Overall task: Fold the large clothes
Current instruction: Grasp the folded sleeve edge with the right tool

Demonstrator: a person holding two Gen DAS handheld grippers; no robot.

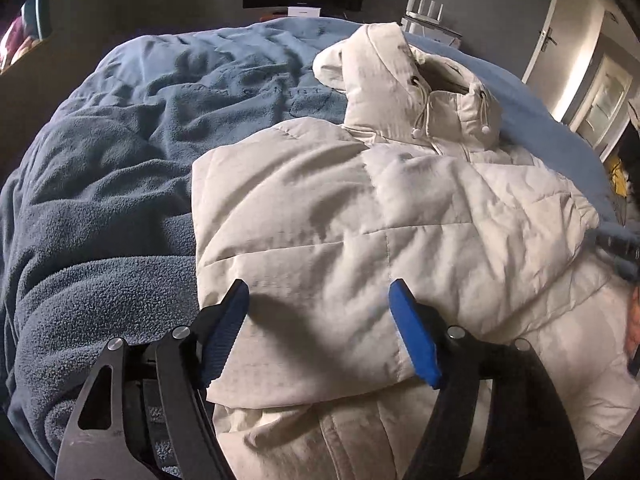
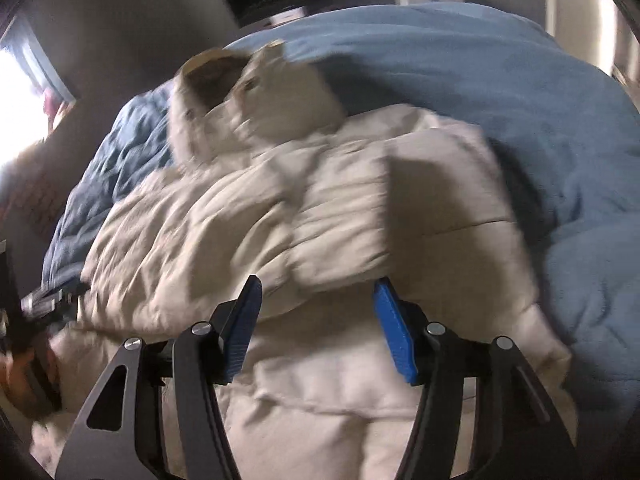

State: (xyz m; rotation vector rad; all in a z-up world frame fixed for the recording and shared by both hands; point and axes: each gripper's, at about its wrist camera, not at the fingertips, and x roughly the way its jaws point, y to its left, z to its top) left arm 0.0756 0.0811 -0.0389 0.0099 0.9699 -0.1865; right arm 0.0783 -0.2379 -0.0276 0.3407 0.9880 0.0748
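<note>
Lying across the right half of a rumpled blue fleece blanket (image 1: 100,208), hood (image 1: 376,68) toward the top of the frame: a white puffer jacket (image 1: 328,216), zipped at the collar with drawcord toggles showing. Looking already folded in on the left side, with a padded panel, apparently a sleeve or side flap, laid over the chest and ending in a straight edge at lower centre of the left wrist view. Hovering low over that folded edge with blue pads spread wide and nothing between them: the left gripper (image 1: 320,332), casting a shadow on the fabric between its fingers. Showing in the blurred right wrist view at lower centre: the right gripper (image 2: 318,328), jaws standing about half apart over the white padding, holding nothing as far as the blur allows. Appearing folded over as well in that view, right of centre: a thick flap of the jacket (image 2: 420,216), with blanket (image 2: 520,92) beyond it in the upper right. Judging from this, both sides probably brought in toward the middle, so roughly the halfway stage. Remaining, by the look of it: bringing the hem at the bottom of the frame up toward the collar, tucking or flattening the hood, and pressing the bulky bundle down so it holds its shape.
</note>
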